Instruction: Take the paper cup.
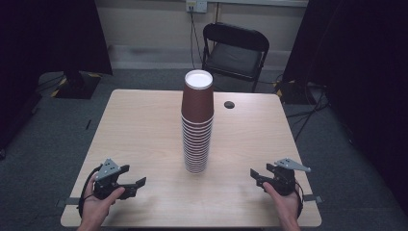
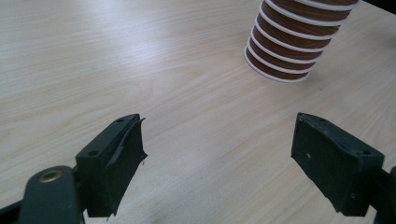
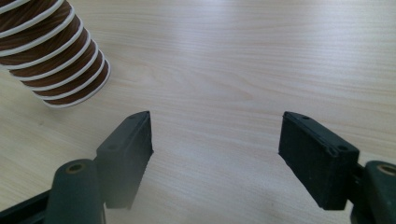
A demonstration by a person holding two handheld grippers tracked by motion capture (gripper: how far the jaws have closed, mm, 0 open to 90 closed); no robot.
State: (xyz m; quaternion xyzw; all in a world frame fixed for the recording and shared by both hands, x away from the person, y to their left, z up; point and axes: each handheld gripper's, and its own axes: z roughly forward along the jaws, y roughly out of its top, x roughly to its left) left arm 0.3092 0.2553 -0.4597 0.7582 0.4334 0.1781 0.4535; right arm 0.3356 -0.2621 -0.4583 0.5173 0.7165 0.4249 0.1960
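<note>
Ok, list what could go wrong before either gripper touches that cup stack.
1. The stack of brown paper cups is tall and upside down, so a low sideways nudge would likely topple it.
2. Both the left gripper and right gripper are open and empty; a hard squeeze could dent a cup or lift several nested cups together.

One cup stack (image 1: 197, 126), two tongs, one chair (image 1: 234, 50), one table (image 1: 139, 130).

No readable text, labels, brands or numbers on anything.
</note>
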